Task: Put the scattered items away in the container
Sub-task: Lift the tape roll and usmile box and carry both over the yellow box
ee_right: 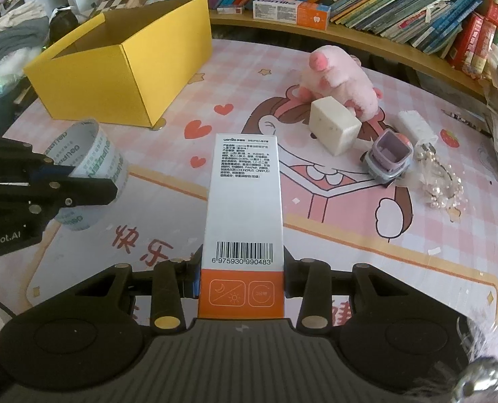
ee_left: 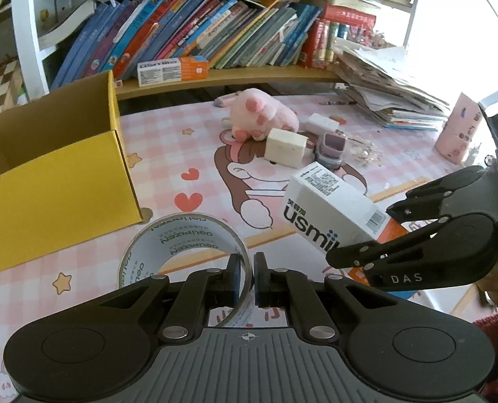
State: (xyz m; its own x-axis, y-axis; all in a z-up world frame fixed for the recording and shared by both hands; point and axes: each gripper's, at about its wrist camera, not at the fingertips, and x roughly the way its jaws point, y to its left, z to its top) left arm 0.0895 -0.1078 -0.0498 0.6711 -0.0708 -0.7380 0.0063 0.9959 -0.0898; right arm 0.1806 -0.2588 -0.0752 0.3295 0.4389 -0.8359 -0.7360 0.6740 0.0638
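My left tool (ee_left: 245, 277) pinches a glossy tape ring (ee_left: 185, 262); my right tool (ee_right: 240, 282) clamps a rectangular white-orange toothpaste carton (ee_right: 243, 201), both near the yellow cardboard box (ee_right: 124, 67).

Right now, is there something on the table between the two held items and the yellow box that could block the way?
Nothing visible does. The left tool holds the tape roll just beside the yellow box. The right tool holds the toothpaste carton; only bare table mat lies between it and the box, whose top is open.
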